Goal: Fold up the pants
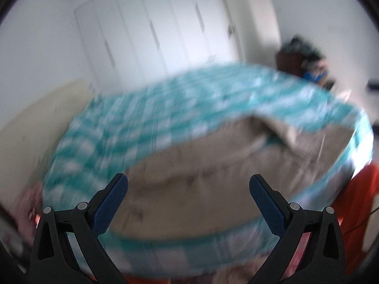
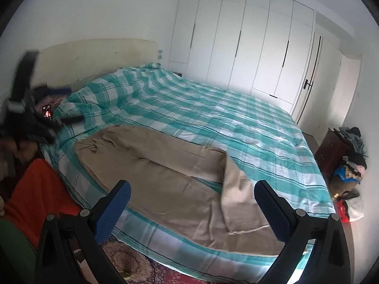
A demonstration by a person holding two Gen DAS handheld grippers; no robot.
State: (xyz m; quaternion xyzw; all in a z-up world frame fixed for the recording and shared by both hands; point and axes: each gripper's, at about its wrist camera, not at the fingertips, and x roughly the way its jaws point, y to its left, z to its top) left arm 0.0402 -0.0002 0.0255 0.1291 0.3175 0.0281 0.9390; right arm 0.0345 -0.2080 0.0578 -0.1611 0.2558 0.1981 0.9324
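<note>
Both grippers, left (image 1: 188,196) and right (image 2: 192,202), spread empty above tan pants (image 2: 165,179) on bed (image 2: 272,142); one hem already flopped crosswise, so a careless pinch risks bunching fabric.

One pair of tan pants (image 2: 165,175), one bed (image 2: 272,142) with one teal checked cover, two tools, left tool (image 1: 188,203) and right tool (image 2: 192,210), one wardrobe (image 2: 248,42), one phone (image 2: 47,113), one clothes heap (image 2: 353,149)

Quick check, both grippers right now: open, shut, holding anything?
Left gripper: open, holding nothing, above the pants.
Right gripper: open, holding nothing.
</note>
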